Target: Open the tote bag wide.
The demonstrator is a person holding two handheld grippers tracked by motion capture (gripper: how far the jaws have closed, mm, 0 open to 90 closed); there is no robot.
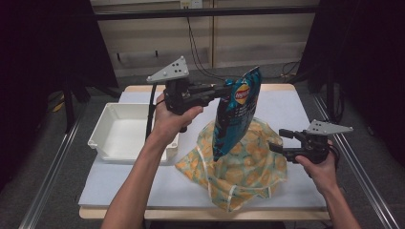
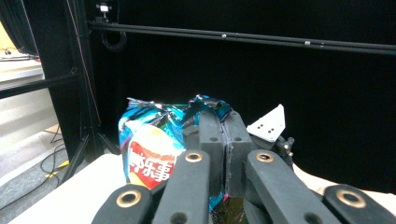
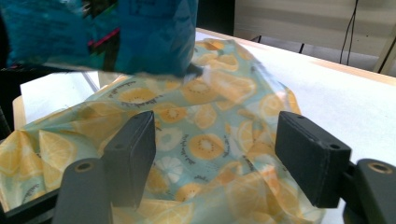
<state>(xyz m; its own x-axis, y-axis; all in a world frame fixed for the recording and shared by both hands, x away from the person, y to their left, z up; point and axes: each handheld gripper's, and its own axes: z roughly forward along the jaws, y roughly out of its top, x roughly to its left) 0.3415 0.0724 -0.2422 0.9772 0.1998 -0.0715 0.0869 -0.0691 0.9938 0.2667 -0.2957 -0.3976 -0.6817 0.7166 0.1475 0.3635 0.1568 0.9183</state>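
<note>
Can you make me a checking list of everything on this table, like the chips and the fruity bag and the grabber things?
Surface: pale mat on a wooden table, bare at the back.
Job's things: blue chip bag hanging in the air over the fruit-print bag, which lies crumpled on the mat.
Clutter: white tray, nothing seen inside.
Grippers: left gripper pinches the chip bag's top edge; right gripper stands open beside the fruit-print bag, nothing between its jaws.
Cables: black cable hangs from the left gripper; more run down the back wall.
Surroundings: dark curtains both sides, metal rails along the floor.
</note>
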